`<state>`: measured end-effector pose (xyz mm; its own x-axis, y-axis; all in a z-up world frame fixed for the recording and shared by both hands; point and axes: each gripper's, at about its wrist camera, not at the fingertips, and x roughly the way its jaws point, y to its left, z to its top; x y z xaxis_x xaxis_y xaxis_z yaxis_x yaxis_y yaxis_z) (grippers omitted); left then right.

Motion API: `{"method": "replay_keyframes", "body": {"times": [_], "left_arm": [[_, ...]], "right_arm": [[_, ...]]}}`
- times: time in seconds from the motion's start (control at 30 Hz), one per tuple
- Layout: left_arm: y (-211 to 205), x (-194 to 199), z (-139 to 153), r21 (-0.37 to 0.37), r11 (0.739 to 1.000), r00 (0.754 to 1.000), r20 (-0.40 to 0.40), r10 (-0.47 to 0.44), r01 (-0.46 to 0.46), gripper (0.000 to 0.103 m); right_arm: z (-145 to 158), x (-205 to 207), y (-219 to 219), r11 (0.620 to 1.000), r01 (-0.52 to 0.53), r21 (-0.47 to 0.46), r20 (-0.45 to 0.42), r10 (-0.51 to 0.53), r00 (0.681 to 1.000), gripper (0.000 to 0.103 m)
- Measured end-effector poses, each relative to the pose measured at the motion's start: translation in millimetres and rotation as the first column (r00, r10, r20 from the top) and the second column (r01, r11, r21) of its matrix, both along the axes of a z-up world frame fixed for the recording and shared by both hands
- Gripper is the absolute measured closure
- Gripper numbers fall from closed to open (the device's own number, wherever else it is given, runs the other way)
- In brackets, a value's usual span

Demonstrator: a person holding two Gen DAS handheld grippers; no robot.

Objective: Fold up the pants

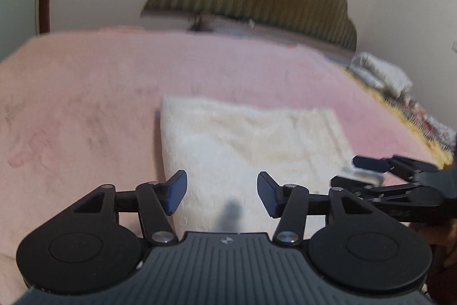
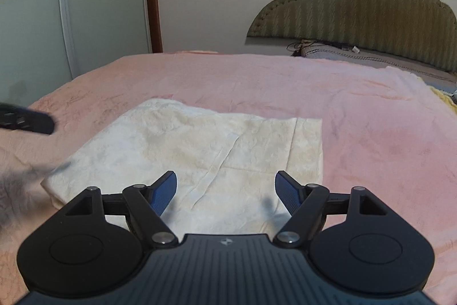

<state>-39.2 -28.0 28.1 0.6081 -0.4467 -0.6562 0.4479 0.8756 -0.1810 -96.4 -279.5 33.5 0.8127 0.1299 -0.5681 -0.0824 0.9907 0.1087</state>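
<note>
Now | pants (image 2: 194,150) lying folded into a compact rectangle on bed (image 2: 371,133) | left claw (image 1: 222,195) and right claw (image 2: 225,192) both spread, gripping nothing, hovering over near edge | likely releasing after final fold

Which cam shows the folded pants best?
Right wrist: the pants lie sharp and almost whole on the pink blanket, creases readable. Left wrist shows them blurred, the near edge behind the left gripper.
</note>
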Motion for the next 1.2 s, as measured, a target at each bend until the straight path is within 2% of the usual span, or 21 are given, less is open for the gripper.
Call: {"method": "replay_keyframes", "body": {"times": [0.07, 0.17, 0.23, 0.33, 0.43, 0.53, 0.63, 0.67, 0.73, 0.83, 0.9, 0.97, 1.03, 1.1, 1.2], "left_arm": [[-6.4, 3.2, -23.6, 0.051, 0.999, 0.999, -0.042, -0.013, 0.015, 0.045], [-12.3, -5.5, -36.1, 0.114, 0.993, 1.000, 0.009, -0.030, 0.029, 0.044], [-11.5, -4.9, -28.8, 0.125, 0.992, 0.999, 0.017, -0.032, 0.029, 0.045], [-16.5, 8.4, -8.5, 0.104, 0.994, 0.997, 0.062, -0.037, 0.030, 0.044], [-34.2, 33.1, 3.2, 0.121, 0.992, 0.995, 0.096, -0.031, 0.019, 0.041], [-55.8, 63.0, -4.1, 0.163, 0.987, 0.998, 0.054, -0.012, 0.003, 0.040], [-69.9, 82.1, -24.2, 0.205, 0.979, 1.000, -0.009, -0.020, 0.022, 0.040], [-72.4, 83.9, -29.9, 0.227, 0.974, 1.000, -0.015, -0.004, 0.008, 0.040], [-70.5, 75.5, -27.0, 0.215, 0.976, 1.000, 0.010, 0.011, -0.013, 0.041], [-62.1, 55.0, -16.2, 0.175, 0.984, 1.000, 0.031, 0.001, -0.006, 0.037], [-60.2, 45.3, -17.1, 0.169, 0.986, 1.000, 0.027, -0.001, -0.003, 0.027], [-67.9, 41.7, -28.5, 0.222, 0.975, 0.999, 0.026, -0.029, 0.023, 0.026], [-72.5, 36.9, -34.4, 0.260, 0.966, 0.999, 0.043, -0.024, 0.012, 0.028], [-65.6, 27.6, -22.5, 0.218, 0.976, 0.997, 0.071, -0.009, -0.007, 0.028], [-45.3, 19.7, 1.1, 0.132, 0.991, 0.992, 0.126, 0.021, -0.038, 0.020]], "right_arm": [[-9.5, -0.9, -0.1, 1.000, -0.003, -0.006, -0.045, 0.003, 0.999, 0.027], [-23.7, -5.7, -2.4, 1.000, -0.019, -0.015, -0.075, 0.017, 0.997, 0.027], [-17.4, -3.0, -5.8, 0.999, -0.033, -0.009, -0.089, 0.032, 0.996, 0.027], [6.2, 10.8, -17.3, 1.000, -0.017, 0.003, -0.031, 0.017, 0.999, 0.027], [22.5, 42.8, -26.3, 1.000, -0.028, -0.009, -0.004, 0.028, 1.000, 0.027], [14.4, 84.2, -27.7, 0.997, -0.040, -0.067, -0.067, 0.035, 0.997, 0.027], [-10.1, 112.1, -30.6, 0.991, -0.031, -0.133, -0.166, 0.008, 0.986, 0.027], [-16.8, 114.7, -32.8, 0.989, -0.029, -0.144, -0.176, 0.003, 0.984, 0.027], [-15.9, 110.9, -39.5, 0.995, -0.002, -0.104, -0.168, -0.016, 0.986, 0.027], [-0.5, 85.7, -33.7, 0.994, 0.017, -0.104, -0.102, -0.028, 0.994, 0.027], [4.7, 67.8, -30.8, 0.998, 0.001, -0.067, -0.077, -0.007, 0.997, 0.027], [-0.1, 60.9, -26.7, 0.998, -0.020, -0.058, -0.100, 0.014, 0.995, 0.027], [-15.7, 63.3, -20.6, 0.995, -0.027, -0.098, -0.145, 0.013, 0.989, 0.027], [-18.2, 60.1, -22.3, 0.996, 0.006, -0.083, -0.136, -0.017, 0.991, 0.027], [-1.1, 43.9, -31.8, 0.998, 0.054, -0.022, -0.067, -0.055, 0.996, 0.027]]}}
